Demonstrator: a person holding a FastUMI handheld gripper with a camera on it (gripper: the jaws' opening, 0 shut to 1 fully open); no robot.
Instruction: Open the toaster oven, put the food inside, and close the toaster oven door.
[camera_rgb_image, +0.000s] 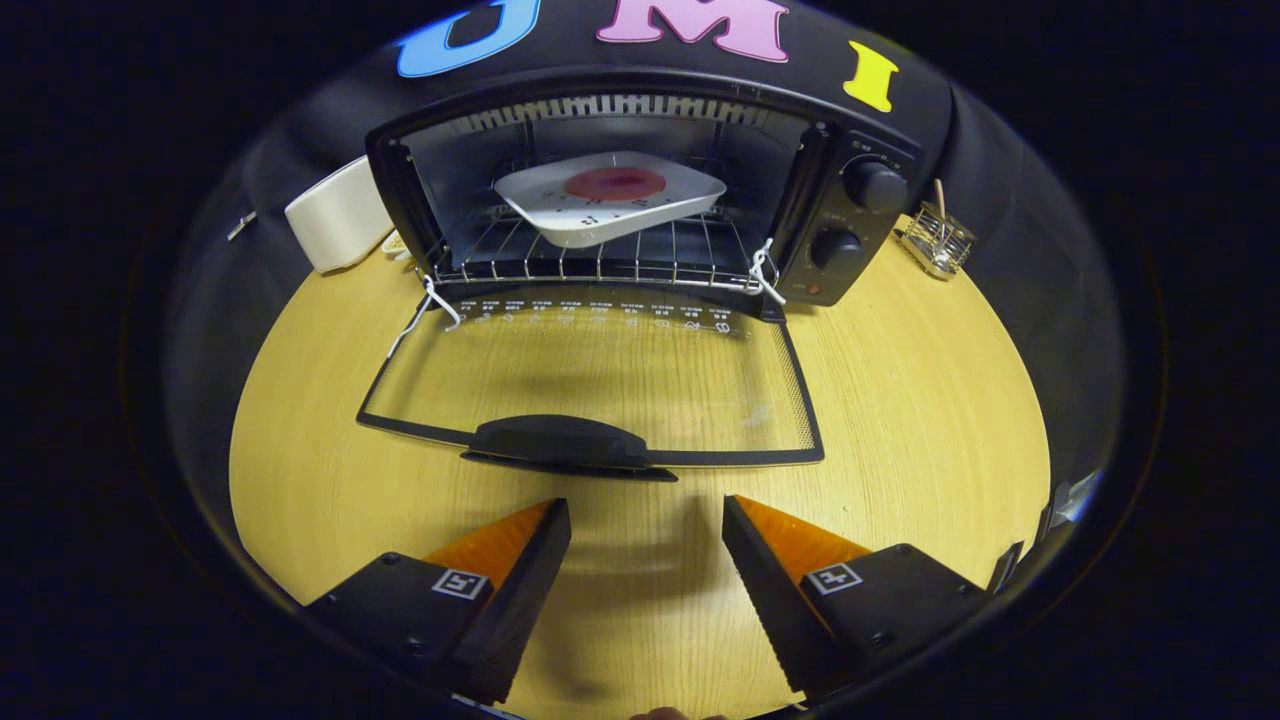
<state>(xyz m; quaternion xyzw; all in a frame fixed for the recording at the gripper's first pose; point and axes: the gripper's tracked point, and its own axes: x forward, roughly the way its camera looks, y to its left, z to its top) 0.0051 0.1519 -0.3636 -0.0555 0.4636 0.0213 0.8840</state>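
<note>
Here the toaster oven (640, 190) stands open, food inside.
The tongs (647, 535) hover spread wide and empty above the wooden bench (920, 400), just short of the handle (560, 443) of the lowered glass door (600, 375). A white plate (610, 200) bearing a red disc of food (616, 183) sits tilted on the wire rack (600, 260).

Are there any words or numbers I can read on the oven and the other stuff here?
None can be read.
Glass door: a row of white print along its hinge edge, too small to read.
Knob panel of the toaster oven: tiny marks by the knobs, blurred.
White plate: small dark marks, unreadable.
Gripper, open above the table: square pattern tags, no words.
</note>
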